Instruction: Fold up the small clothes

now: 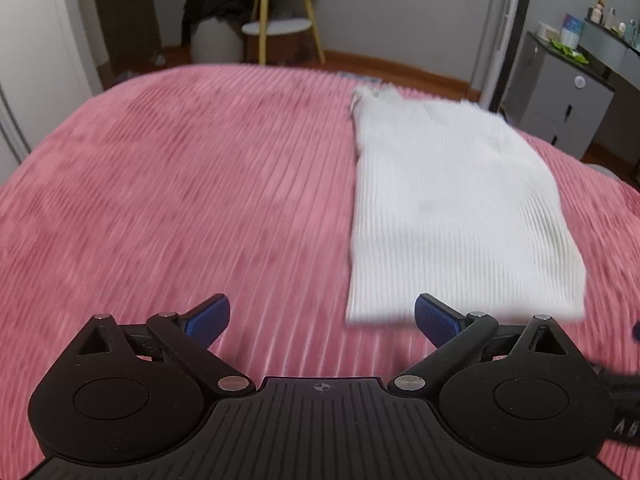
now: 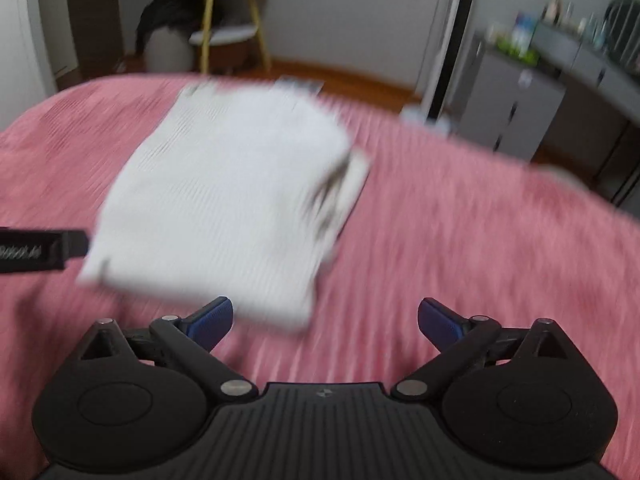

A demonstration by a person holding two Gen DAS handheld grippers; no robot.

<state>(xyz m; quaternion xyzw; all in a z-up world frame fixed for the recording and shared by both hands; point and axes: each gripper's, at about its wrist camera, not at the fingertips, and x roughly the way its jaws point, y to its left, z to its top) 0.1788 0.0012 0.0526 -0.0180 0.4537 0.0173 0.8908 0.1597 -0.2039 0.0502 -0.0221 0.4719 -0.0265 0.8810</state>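
Observation:
A white ribbed garment [image 1: 452, 204] lies folded into a rectangle on the pink ribbed bedspread [image 1: 180, 184]. It sits ahead and to the right of my left gripper [image 1: 322, 320], which is open and empty, its blue pads [image 1: 434, 318] wide apart just short of the garment's near edge. In the right wrist view the same garment [image 2: 224, 200] lies ahead and to the left of my right gripper [image 2: 325, 322], also open and empty above the bedspread [image 2: 460, 260]. Part of the left gripper [image 2: 36, 250] shows at that view's left edge. Both views are motion-blurred.
Beyond the bed's far edge stand a yellow-legged stool [image 1: 280, 28] with dark clothing draped nearby, a grey cabinet [image 1: 560, 100] with small items on top at the right, and a white and black upright pole [image 1: 508, 32]. Wooden floor shows behind.

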